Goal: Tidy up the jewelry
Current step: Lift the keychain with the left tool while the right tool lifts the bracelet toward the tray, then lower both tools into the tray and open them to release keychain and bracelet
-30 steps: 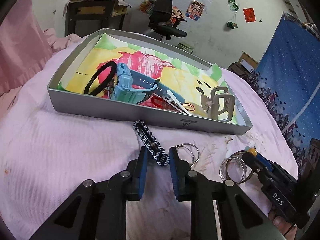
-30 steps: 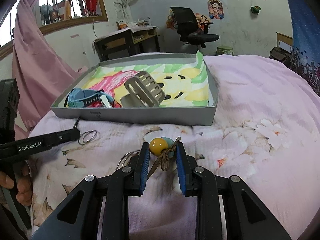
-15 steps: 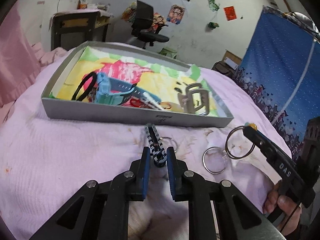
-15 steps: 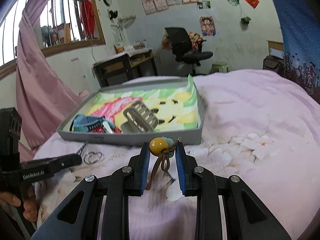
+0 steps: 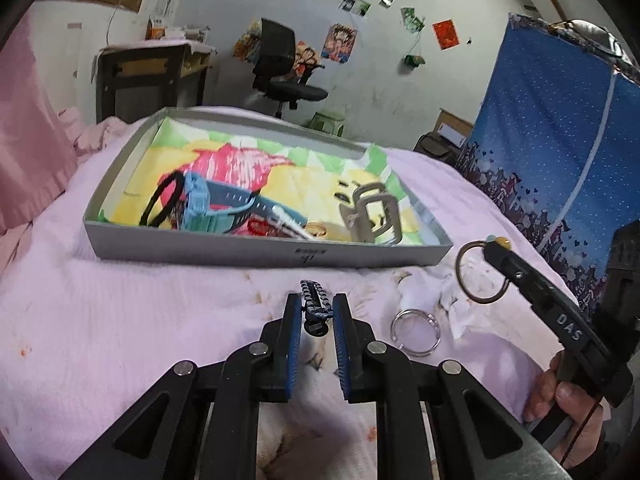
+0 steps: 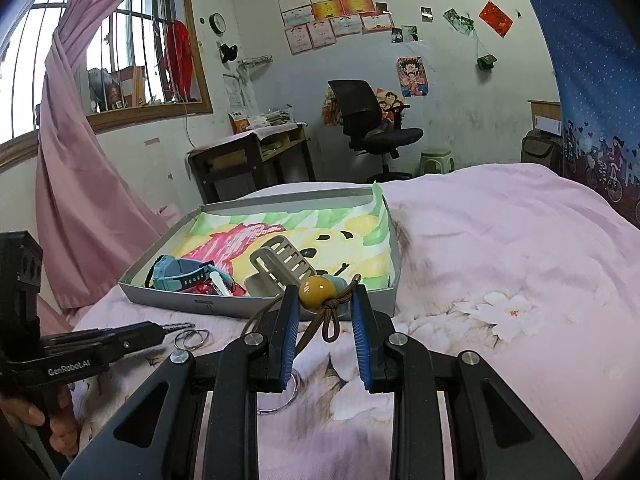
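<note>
My left gripper [image 5: 316, 312] was pinched on the blue-and-white braided cord bracelet [image 5: 316, 300], with the grey cardboard tray [image 5: 256, 250] at twelve o'clock. Only the left camera showed the clear ring [image 5: 416, 332] on the pink bedspread [image 5: 120, 312] at three o'clock. My right gripper [image 6: 326, 308] clamped the brown cord [image 6: 328, 320] under the amber bead [image 6: 318, 290]; only the left view showed its hanging loop [image 5: 482, 272].

A pale, scuffed wall [image 6: 460, 92] at the far side carries certificates [image 6: 340, 16] and posters, with a black office chair [image 6: 372, 120] and a dark desk [image 6: 248, 160] before it. On the left, daylight enters a barred window [image 6: 120, 56] beside a pink curtain [image 6: 72, 168]. A blue patterned cloth [image 5: 552, 128] hangs on the right, and a green stool [image 6: 438, 160] stands near the chair.
</note>
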A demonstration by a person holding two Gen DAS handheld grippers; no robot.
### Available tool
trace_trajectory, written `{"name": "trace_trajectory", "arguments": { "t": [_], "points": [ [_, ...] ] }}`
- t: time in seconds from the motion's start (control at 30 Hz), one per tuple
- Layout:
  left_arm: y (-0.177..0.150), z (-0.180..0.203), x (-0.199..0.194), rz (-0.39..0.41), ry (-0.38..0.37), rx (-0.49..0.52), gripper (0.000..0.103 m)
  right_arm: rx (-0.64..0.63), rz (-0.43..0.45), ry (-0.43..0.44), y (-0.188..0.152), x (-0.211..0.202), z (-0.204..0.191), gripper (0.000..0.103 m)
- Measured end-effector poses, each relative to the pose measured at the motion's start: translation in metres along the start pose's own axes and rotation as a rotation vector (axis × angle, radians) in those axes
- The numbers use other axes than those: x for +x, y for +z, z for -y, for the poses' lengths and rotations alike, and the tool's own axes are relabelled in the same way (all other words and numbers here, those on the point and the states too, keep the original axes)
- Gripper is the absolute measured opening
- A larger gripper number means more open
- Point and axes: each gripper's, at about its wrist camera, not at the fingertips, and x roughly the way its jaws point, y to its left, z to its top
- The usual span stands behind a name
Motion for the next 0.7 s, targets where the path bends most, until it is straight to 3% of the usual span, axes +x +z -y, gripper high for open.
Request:
{"name": "trace_trajectory", "arguments": {
  "t": [0.13,0.37,0.5,0.7],
  "points": [
    [0.005,0.003,-0.01,0.074,-0.021,0.004,0.015,0.027,0.004,0.01,0.004,0.003,0.003,0.023],
    [0.033,0.0,-0.009,0.188,-0.029,-0.015,0.015,0.057,0.018,-0.049,0.027,0.028,0.01,0.023],
    [0.043,-0.004,0.004,0.188,-0.01,-0.028,0.015,0.047,0.018,-0.082,0.038,0.045,0.011,0.023],
    [0.048,-0.017,0.029,0.116,0.005,-0.077,0.015,0.012,-0.049,-0.114,0.05,0.082,0.009,0.023]
  ]
}}
